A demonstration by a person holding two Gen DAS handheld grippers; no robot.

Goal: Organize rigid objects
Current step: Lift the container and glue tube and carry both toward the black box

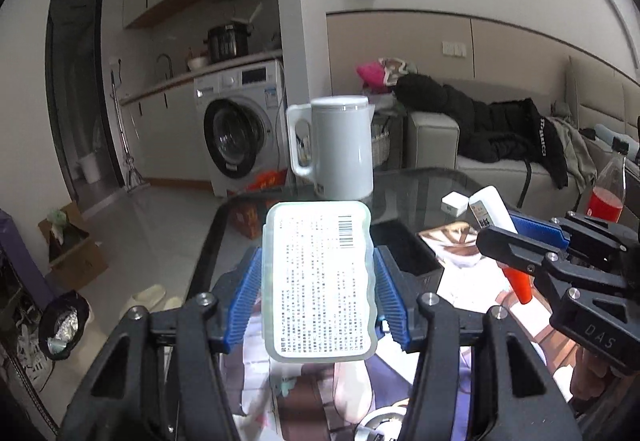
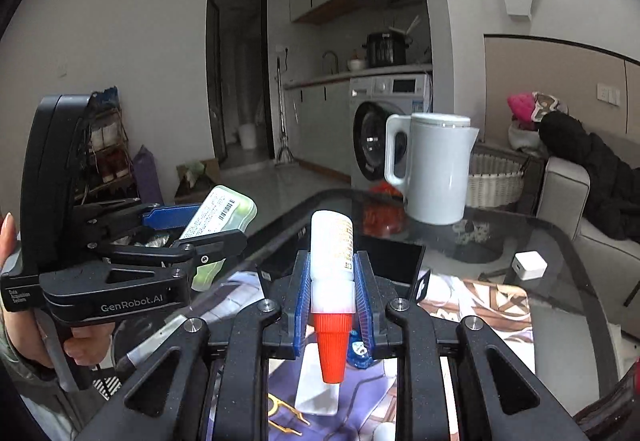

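Rigid objects are in both tools at this moment; the left gripper (image 1: pixel 318 281) has its blue pads pressed against the two long sides of a pale, translucent plastic case (image 1: pixel 319 283) with a printed label and barcode facing up, and the case is held clear above the glass table (image 1: pixel 416 185); the right gripper (image 2: pixel 333 295) is clamped narrowly on a white glue bottle (image 2: pixel 332 261) with an orange cap, the cap pointing back toward the camera and the white body pointing out toward the kettle (image 2: pixel 430 169). Taking the kettle as the landmark — it stands white and upright near the far edge of the table — the case sits in front of it in the left wrist view, well apart from it; the bottle is in front of it and slightly to the left in the right wrist view; a small white charger cube (image 2: pixel 529 266) lies on the glass to the right of the kettle and nearer the camera; a washing machine (image 2: pixel 384 121) stands behind the kettle, off the table; a printed mat (image 2: pixel 480 305) covers the table surface in front of the kettle, beneath both grippers. A person's hand (image 2: pixel 24 321) grips the left tool's handle — seen at the left edge of the right wrist view.
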